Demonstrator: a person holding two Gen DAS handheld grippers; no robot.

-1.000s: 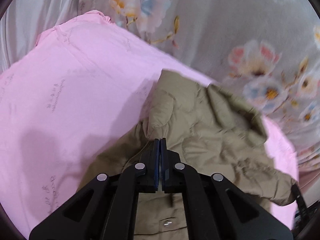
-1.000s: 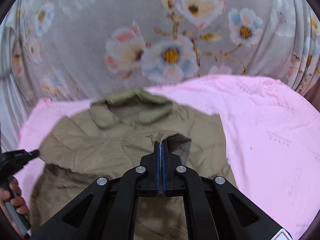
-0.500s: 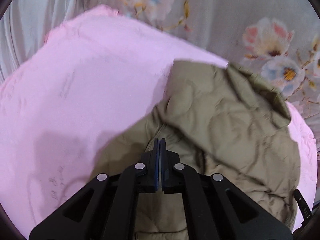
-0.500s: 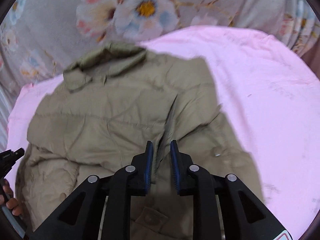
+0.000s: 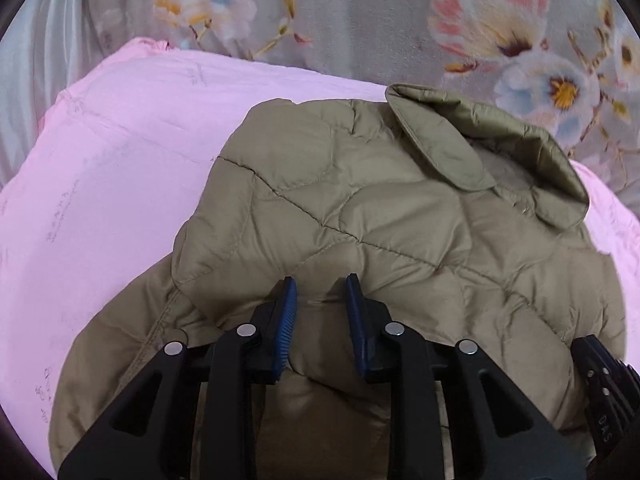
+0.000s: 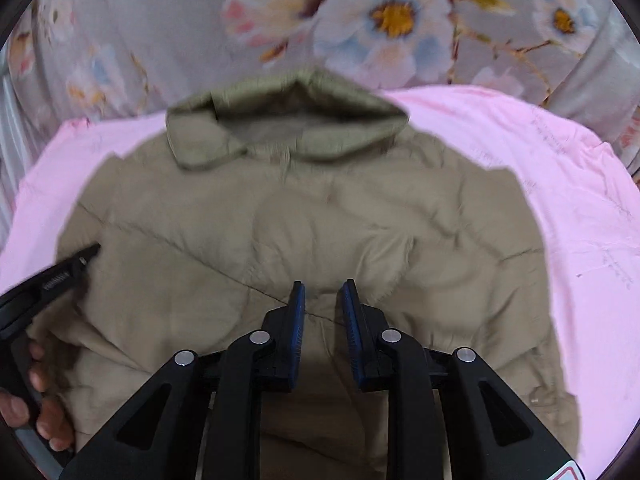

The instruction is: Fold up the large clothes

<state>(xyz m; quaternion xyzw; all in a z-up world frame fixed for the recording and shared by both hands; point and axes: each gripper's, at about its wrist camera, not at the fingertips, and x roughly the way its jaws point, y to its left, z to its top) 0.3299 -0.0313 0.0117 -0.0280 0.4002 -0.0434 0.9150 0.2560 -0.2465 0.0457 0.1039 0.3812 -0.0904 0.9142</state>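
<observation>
An olive quilted jacket (image 5: pixel 360 208) lies flat on a pink sheet (image 5: pixel 100 184), collar (image 5: pixel 480 136) at the far end, both sleeves folded in over its body. My left gripper (image 5: pixel 320 292) is open and empty just above the folded sleeve. The jacket also shows in the right wrist view (image 6: pixel 320 232) with its collar (image 6: pixel 288 124) at the top. My right gripper (image 6: pixel 322 296) is open and empty above the jacket's middle. The left gripper (image 6: pixel 48 284) shows at the left edge there, the right gripper's body (image 5: pixel 604 392) at the lower right of the left view.
The pink sheet (image 6: pixel 580 208) covers the surface on both sides of the jacket. A grey floral curtain (image 5: pixel 400 12) hangs right behind the far edge, also in the right wrist view (image 6: pixel 360 20).
Both grippers were shut on jacket cloth a second ago. The right one opened first, then the left. The sleeves now lie folded over the jacket's body.
</observation>
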